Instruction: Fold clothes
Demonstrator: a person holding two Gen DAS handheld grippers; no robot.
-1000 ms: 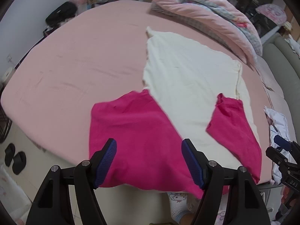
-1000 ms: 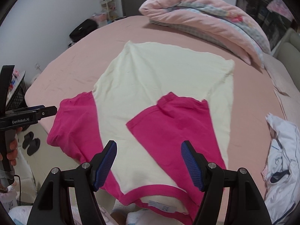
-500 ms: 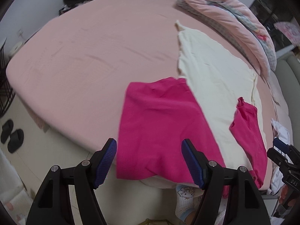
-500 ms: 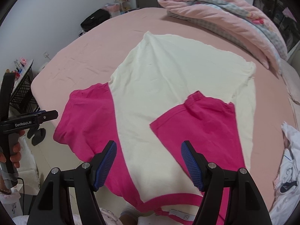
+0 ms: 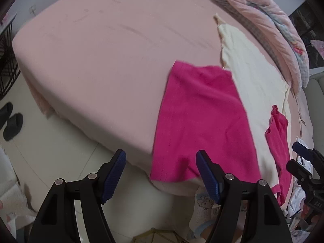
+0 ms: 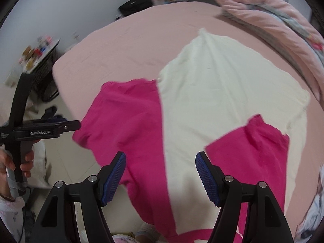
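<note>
A cream T-shirt (image 6: 222,93) with magenta sleeves lies spread flat on the pink bed. Its left sleeve (image 5: 198,117) hangs over the near bed edge, and its right sleeve (image 6: 253,147) is folded onto the body. My left gripper (image 5: 161,174) is open and empty, above the bed edge just left of the left sleeve's lower corner. My right gripper (image 6: 161,176) is open and empty, hovering over the shirt's near part between the two sleeves. The left gripper's handle (image 6: 22,129) appears at the left of the right wrist view, held by a hand.
A rolled pink quilt (image 6: 273,20) lies along the far right of the bed (image 5: 101,50). Black slippers (image 5: 10,121) sit on the floor at left. A white garment (image 6: 311,206) lies at the right edge. A shelf with small items (image 6: 36,54) stands by the wall.
Both grippers moved left and lower toward the near bed edge; the shirt shifted right in both views. The left view now shows more floor and bare bed. Jaws stayed open.
</note>
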